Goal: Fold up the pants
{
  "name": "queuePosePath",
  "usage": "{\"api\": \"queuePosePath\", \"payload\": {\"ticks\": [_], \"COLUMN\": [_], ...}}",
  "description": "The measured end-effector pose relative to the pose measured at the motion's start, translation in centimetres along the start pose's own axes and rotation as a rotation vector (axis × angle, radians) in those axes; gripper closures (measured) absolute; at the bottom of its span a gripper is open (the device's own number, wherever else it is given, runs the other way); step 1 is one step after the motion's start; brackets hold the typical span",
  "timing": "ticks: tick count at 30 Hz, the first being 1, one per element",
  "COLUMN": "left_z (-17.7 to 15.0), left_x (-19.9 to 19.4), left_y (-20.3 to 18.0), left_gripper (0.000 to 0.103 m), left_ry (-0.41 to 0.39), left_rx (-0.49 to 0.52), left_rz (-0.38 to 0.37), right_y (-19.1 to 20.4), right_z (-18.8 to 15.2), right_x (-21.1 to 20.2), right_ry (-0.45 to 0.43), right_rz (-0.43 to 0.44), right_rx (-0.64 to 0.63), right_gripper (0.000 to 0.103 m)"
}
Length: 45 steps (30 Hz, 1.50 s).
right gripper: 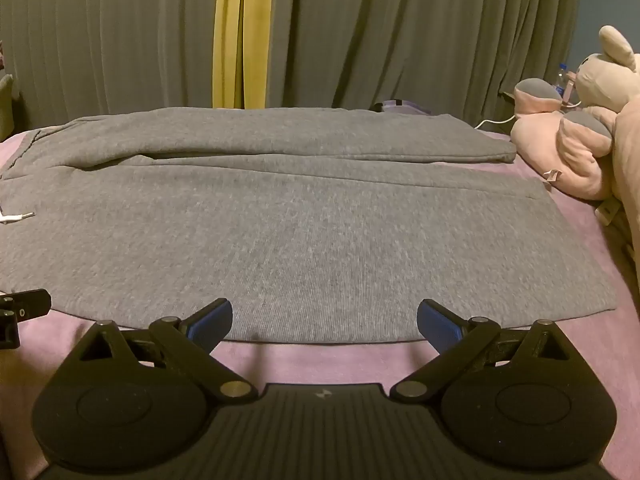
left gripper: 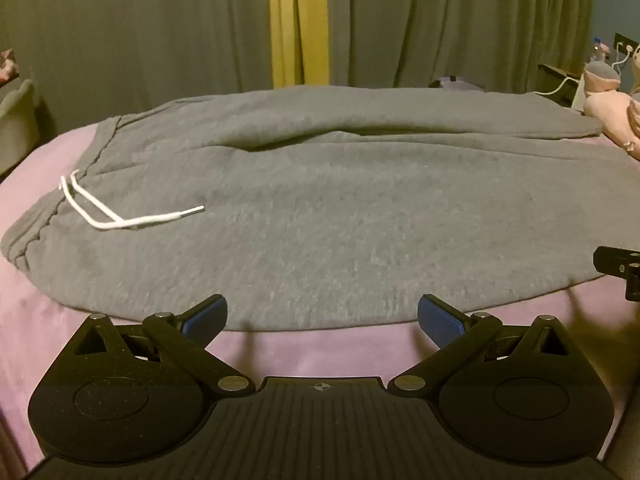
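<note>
Left gripper (left gripper: 322,316) wide above pants (left gripper: 320,208) lying sideways

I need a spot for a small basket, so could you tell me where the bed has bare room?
Bare pink bedcover runs between the grey sweatpants and both open grippers. Another patch lies left of the waistband. Crowded on the right: pink plush toys.

No legible text, labels, brands or numbers anywhere; bottle (right gripper: 562,76) label too small to read.
</note>
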<state>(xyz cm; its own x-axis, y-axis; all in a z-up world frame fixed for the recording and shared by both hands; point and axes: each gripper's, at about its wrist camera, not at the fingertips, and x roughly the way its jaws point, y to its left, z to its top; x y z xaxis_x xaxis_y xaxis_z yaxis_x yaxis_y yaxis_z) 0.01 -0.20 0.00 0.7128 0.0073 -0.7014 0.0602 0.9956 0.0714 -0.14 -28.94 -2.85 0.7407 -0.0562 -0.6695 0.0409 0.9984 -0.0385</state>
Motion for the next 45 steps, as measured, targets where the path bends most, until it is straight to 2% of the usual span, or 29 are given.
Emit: {"api": "queuePosePath", "payload": {"ticks": [45], "left_z": [-1.15], "left_x": [0.36], "left_y": [0.09], "left_gripper": [0.000], "left_ry": [0.033], "left_rx": [-0.020], "left_rz": [0.002], "right_y": [0.02], "right_z": [-0.45], "right_x": [0.21], "right_ry": [0.015], "right_rz": [-0.004], "right_rx": [-0.014], "right_gripper": [0.004]}}
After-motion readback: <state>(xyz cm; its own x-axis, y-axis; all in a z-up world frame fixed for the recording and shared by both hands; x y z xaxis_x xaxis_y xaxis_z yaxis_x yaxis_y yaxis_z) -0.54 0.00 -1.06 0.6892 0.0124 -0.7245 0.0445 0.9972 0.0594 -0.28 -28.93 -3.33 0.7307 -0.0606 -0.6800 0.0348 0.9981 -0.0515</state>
